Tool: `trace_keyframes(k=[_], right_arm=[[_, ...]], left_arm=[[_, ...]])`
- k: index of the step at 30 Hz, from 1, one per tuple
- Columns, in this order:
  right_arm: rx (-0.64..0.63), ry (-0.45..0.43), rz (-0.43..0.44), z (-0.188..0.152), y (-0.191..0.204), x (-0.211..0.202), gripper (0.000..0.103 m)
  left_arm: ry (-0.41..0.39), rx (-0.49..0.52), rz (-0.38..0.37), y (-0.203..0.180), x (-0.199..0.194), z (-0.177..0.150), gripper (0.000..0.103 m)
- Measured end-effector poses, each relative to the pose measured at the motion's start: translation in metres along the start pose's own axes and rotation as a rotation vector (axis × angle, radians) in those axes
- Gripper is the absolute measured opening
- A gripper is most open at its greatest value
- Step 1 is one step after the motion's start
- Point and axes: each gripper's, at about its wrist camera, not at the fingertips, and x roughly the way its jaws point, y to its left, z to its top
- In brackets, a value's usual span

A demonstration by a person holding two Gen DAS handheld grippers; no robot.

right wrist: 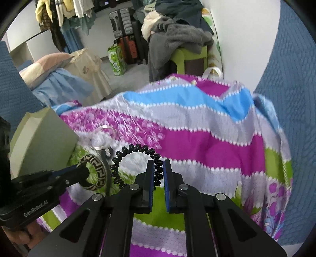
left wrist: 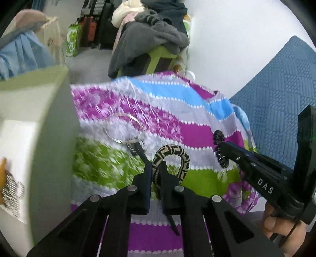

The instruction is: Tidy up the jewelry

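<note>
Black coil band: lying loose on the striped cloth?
No, the black coil band is pinched between the closed jaws of the right gripper, lifted above the striped cloth.

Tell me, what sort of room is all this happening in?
Probably a bedroom or storage room at home. A bright striped floral cloth covers the work surface, clothes are heaped on a green stool, suitcases stand against the far wall, and garments hang nearby.

Black left gripper (left wrist: 156,170) and right gripper (right wrist: 158,168), silver screws, blue-lined jaws.
</note>
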Motion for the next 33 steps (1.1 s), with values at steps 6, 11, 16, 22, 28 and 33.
trace_keyframes(k=[6, 11, 16, 22, 28, 33], right_arm=[[-0.024, -0.053, -0.007, 0.023, 0.023, -0.026, 0.007], [-0.036, -0.108, 0.003, 0.046, 0.048, -0.054, 0.007], [-0.061, -0.161, 0.019, 0.066, 0.083, -0.078, 0.007], [-0.099, -0.196, 0.045, 0.079, 0.134, -0.093, 0.007], [-0.105, -0.179, 0.075, 0.071, 0.173, -0.086, 0.007], [-0.130, -0.118, 0.090, 0.046, 0.200, -0.066, 0.007]], left_arm=[[-0.057, 0.024, 0.016, 0.009, -0.044, 0.029, 0.006], [-0.112, 0.041, 0.030, 0.023, -0.088, 0.051, 0.006], [-0.168, 0.040, 0.050, 0.042, -0.133, 0.066, 0.006], [-0.203, 0.036, 0.086, 0.074, -0.174, 0.072, 0.006], [-0.205, 0.025, 0.130, 0.111, -0.193, 0.064, 0.006], [-0.174, 0.009, 0.160, 0.145, -0.189, 0.048, 0.006]])
